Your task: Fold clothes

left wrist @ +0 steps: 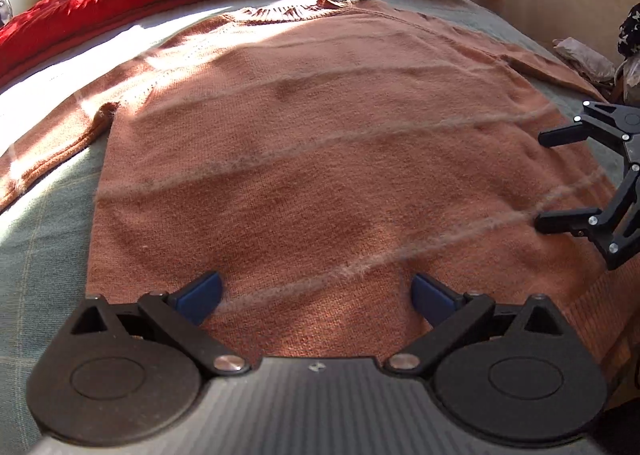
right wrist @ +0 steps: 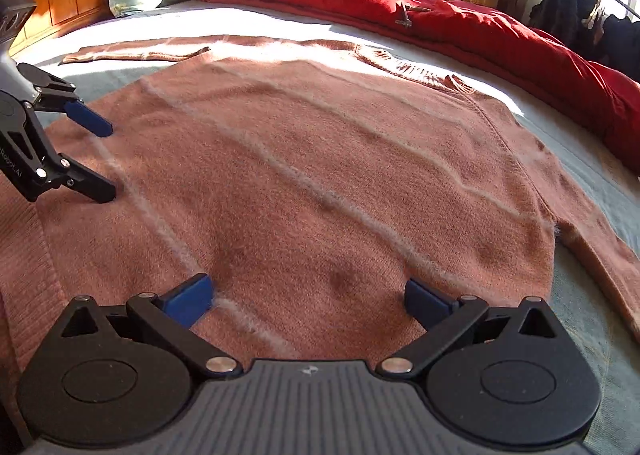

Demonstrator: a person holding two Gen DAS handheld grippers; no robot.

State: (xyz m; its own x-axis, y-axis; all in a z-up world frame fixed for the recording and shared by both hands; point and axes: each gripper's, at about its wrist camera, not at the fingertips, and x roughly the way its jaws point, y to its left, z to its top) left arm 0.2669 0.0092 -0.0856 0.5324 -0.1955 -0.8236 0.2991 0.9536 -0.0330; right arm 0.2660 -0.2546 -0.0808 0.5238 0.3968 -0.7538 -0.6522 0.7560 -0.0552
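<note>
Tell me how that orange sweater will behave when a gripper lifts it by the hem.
The sweater looks like soft fuzzy knit lying limp on the bed, so it will probably drape and sag rather than hold shape. Its spread sleeves would likely trail. The fuzzy surface should grip the pads fairly well.

sweater [left wrist: 320, 143]: salmon-orange, pale fuzzy stripes | duvet [right wrist: 460, 27]: red | bedsheet [left wrist: 44, 215]: grey-green, faint check
</note>
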